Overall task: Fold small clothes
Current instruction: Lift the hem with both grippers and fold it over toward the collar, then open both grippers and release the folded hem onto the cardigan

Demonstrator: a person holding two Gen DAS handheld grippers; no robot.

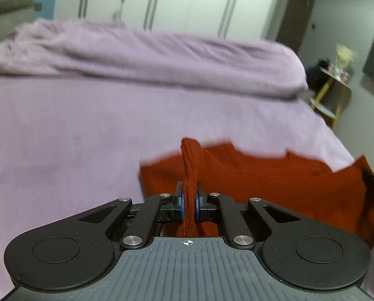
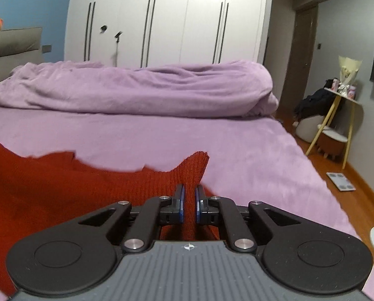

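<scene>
Lying on the near part of the bed (image 2: 161, 135), the rust-red knitted garment (image 1: 262, 180) is held by both tools at once. The left gripper (image 1: 189, 200) has its two jaws closed on a narrow fold of the garment, which stands up between the blue pads (image 1: 182, 207) and rises above them like a small ridge. The right gripper (image 2: 189, 202) is also clamped on the knit: a pointed corner of the fabric goes up from between its jaws and ends in a tip over the bedsheet.

In the left wrist view the garment spreads from the jaws toward the right edge of the bed, and its far border is blurred. In the right wrist view it spreads toward the left, and it covers the near left corner of the bed in the picture.

A rolled purple blanket (image 2: 136, 87) lies across the far side of the bed, well apart from the garment. Behind it stands a white wardrobe (image 2: 166, 17). Beside the right edge of the bed there is a wooden floor (image 2: 349, 183) with a small side table (image 2: 342, 100).
</scene>
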